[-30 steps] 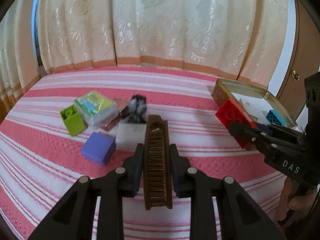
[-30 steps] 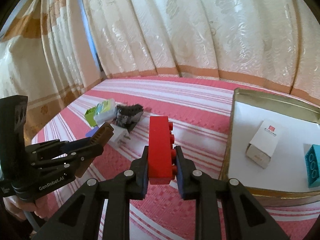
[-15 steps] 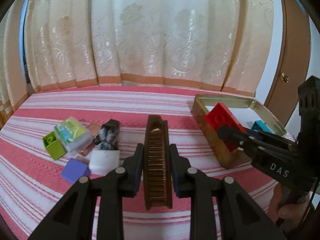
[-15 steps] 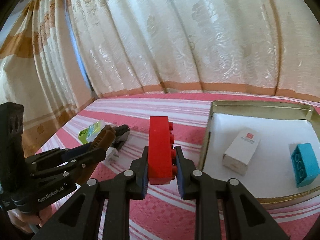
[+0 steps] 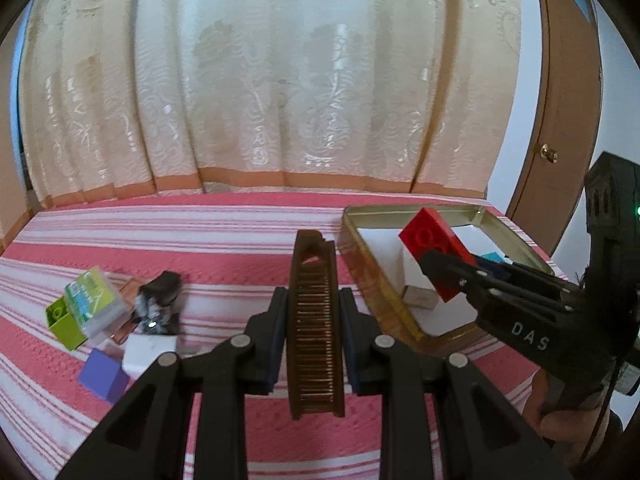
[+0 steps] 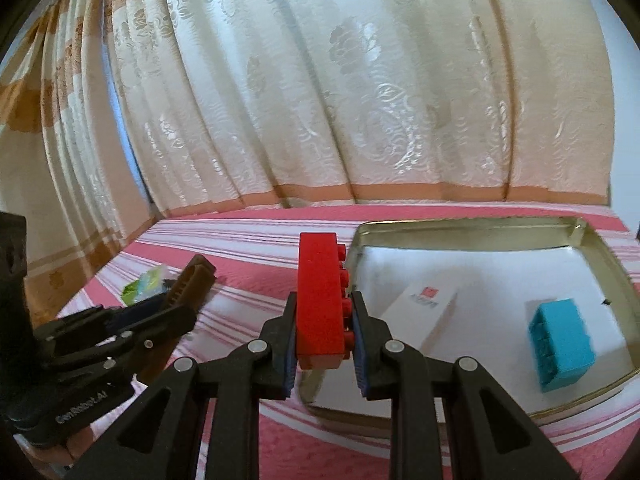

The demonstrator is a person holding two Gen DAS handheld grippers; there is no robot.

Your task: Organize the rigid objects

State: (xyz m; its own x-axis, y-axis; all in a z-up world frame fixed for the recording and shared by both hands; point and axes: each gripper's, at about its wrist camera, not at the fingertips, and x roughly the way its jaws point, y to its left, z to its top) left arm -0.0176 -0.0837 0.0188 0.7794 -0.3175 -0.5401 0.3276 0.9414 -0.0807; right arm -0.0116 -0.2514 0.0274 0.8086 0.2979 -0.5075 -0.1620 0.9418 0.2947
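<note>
While the left gripper (image 5: 316,344) clamps a long brown ridged comb-like piece (image 5: 315,320) upright above the pink-and-white striped bedspread (image 5: 224,240), the right gripper (image 6: 324,340) pinches a red studded plastic brick (image 6: 322,300) over the near left corner of a shallow gold-rimmed metal tin (image 6: 472,226). Inside the tin lie a small white carton (image 6: 428,312) and a turquoise studded brick (image 6: 560,344), apart from each other. Off to the left (blurred) sit a lime-green brick (image 5: 60,322), a purple cube (image 5: 102,376) and a white block (image 5: 148,354), clustered close.
</note>
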